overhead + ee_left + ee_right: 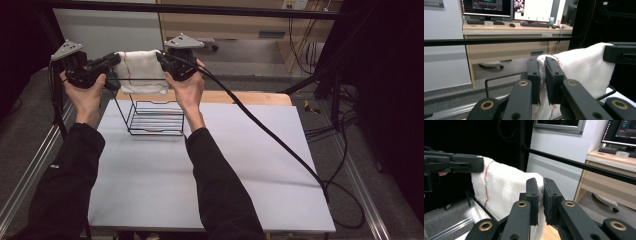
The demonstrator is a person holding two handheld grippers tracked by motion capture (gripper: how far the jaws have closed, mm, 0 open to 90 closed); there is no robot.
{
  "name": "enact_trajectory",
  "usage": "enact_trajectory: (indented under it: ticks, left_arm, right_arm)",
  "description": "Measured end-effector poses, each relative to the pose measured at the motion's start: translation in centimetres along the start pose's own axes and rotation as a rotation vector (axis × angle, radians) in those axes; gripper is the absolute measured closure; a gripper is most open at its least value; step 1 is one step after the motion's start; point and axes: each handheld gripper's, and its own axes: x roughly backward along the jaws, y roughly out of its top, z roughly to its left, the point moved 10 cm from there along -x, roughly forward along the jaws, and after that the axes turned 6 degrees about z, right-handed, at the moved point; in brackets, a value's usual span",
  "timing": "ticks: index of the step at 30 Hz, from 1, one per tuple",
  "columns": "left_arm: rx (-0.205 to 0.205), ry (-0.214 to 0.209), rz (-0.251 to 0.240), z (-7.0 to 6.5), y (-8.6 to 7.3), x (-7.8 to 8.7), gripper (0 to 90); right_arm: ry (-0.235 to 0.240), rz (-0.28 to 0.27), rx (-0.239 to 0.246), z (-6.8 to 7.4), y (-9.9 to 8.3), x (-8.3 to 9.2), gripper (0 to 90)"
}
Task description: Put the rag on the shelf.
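**Inspector A:** Largest item first: one white table [210,165]. On its far left portion stands one black wire rack [155,117], taken here as the landmark. How many arms work above it?

**Inspector B:** Two. The person's left gripper [114,61] is above the rack's left side, the right gripper [161,57] above its right side. One cable [270,135] trails from the right gripper across the table.

**Inspector A:** And the cloth?

**Inspector B:** One white towel [142,72], held in the air directly over the rack, its lower edge hanging about level with the rack's top rim. A line of coloured stitching runs down it.

**Inspector A:** State of the jaws?

**Inspector B:** Both pairs are clenched on the towel, each pinching a top corner. The left gripper view shows fabric squeezed between that pair; the right gripper view shows the same.

**Inspector A:** Handling assessment?

**Inspector B:** Judged soft, light and limp: it sags between the two holds and folds freely. It is not fragile and unlikely to slip. The upper corners are the soundest places to grip, keeping it spread.
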Motion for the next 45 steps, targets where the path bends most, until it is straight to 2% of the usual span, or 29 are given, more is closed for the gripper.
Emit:
enact_trajectory:
  ticks: [12,32,40,45]
  left_arm:
    - [-0.006,-0.014,0.009,-0.2,-1.2,0.4,82.6]
    - [-0.040,-0.044,-0.006,-1.0,-1.4,1.9,82.5]
    - [-0.046,-0.052,0.016,-1.4,-2.0,2.5,82.0]
    - [-0.067,-0.044,0.039,-1.7,-2.7,3.0,81.7]
  right_arm:
    - [0.010,0.015,0.002,0.4,-1.3,0.2,83.6]
    - [0.038,-0.003,0.035,1.5,-1.3,1.6,83.5]
    - [0.060,0.010,0.046,2.1,-2.0,2.2,83.4]
    - [0.065,0.026,0.087,2.7,-2.5,2.6,83.4]
